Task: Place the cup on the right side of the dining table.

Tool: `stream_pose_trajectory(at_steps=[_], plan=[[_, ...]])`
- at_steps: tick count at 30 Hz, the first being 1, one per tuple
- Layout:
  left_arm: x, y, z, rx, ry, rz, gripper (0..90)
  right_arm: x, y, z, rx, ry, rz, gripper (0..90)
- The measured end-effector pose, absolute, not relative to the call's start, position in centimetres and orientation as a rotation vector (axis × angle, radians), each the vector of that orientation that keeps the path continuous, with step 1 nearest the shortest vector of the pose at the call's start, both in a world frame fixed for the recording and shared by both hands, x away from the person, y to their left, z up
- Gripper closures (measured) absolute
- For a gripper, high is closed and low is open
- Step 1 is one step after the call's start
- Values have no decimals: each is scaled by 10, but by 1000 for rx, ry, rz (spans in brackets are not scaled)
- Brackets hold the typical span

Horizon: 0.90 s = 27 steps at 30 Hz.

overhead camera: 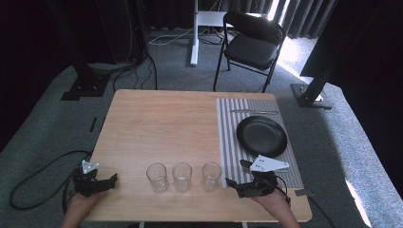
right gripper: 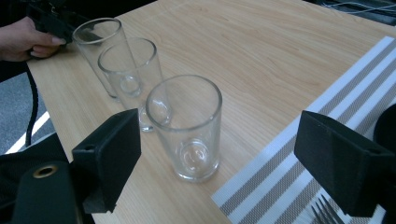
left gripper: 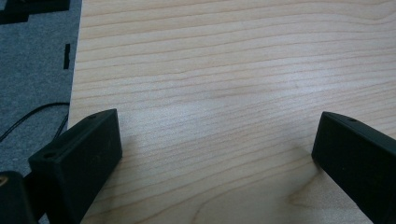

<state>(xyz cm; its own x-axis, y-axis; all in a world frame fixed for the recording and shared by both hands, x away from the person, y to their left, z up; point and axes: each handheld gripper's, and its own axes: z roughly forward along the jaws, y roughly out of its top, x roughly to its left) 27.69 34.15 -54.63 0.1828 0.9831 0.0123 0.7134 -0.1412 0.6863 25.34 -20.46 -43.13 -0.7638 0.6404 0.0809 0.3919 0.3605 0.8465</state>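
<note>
Three upright glasses (overhead camera: 182, 176), row running left-right

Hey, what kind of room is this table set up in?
Probably a recording studio or lab, not a dining room: dark curtains ring a carpeted floor, black stand bases with loose cables flank the wooden table, and a lone folding chair stands behind it.

1. The high view looks forward and down from above the near edge, taking in the whole table (overhead camera: 161, 123).
2. The left gripper view looks close down on bare tabletop.
3. The right gripper view faces the glasses (right gripper: 187, 126) at close range; the high view shares them.
</note>
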Motion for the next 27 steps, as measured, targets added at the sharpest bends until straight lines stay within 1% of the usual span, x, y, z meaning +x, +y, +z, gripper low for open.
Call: stream_pose_trajectory(at_steps=[21,27], plan=[[277,342,-546,1921,1587,645,19,264,-169,-429,821,2445,1385,144],[277,342,-546,1920,1587,645,19,270,-151,-432,786,2485,1398,154]])
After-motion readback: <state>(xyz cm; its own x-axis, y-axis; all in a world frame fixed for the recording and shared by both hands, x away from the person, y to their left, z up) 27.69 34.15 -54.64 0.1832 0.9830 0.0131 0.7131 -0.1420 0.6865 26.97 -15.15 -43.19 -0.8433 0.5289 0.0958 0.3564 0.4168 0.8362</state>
